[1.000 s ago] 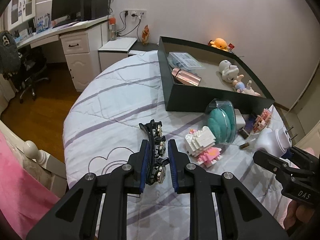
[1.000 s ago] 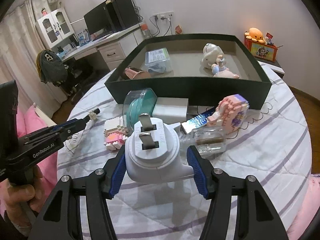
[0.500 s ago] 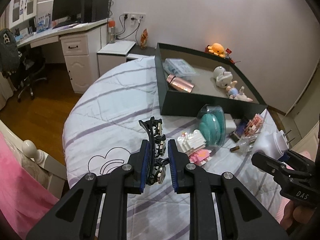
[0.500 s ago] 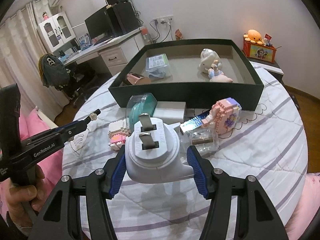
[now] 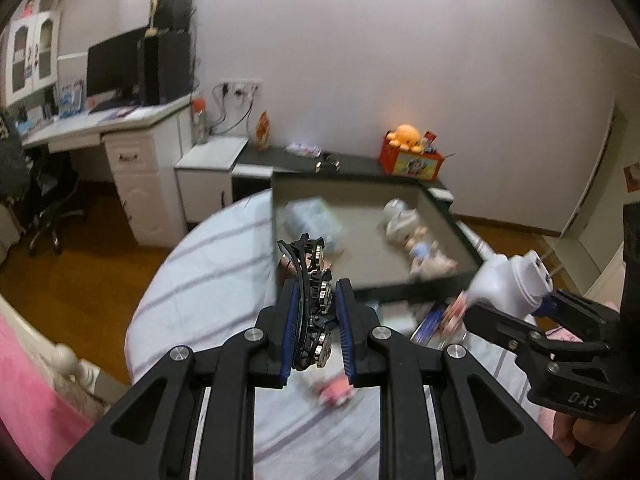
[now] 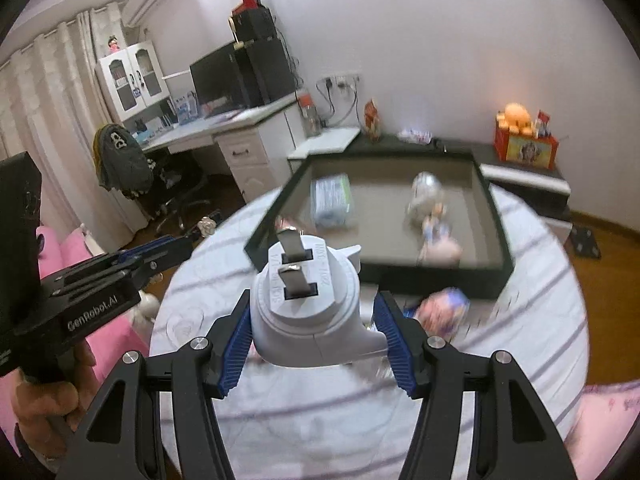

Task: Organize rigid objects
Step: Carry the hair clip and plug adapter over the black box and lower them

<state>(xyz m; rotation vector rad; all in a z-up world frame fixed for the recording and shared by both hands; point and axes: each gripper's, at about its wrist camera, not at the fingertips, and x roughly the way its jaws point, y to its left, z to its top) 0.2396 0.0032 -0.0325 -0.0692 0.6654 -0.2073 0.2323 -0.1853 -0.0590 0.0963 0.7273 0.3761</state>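
My left gripper (image 5: 318, 320) is clamped tight on a black hair clip (image 5: 312, 300), the clip standing nearly upright between the blue pads (image 5: 289, 332). My right gripper (image 6: 312, 330) is closed on a white plug adapter (image 6: 308, 308), prongs facing me, its jaws spread only as wide as the adapter's body. I take the dark tray (image 6: 496, 220) as my landmark: both held things hang in the air on its near side, above the striped bedcover (image 6: 520, 340), the clip by the tray's near left corner and the adapter towards its near right corner. Inside the tray I see a clear packet (image 6: 332, 200) at the left and small figurines (image 6: 430, 204) at the right. A pink block toy (image 6: 442, 312) lies on the cover just in front of the tray; it is blurred.
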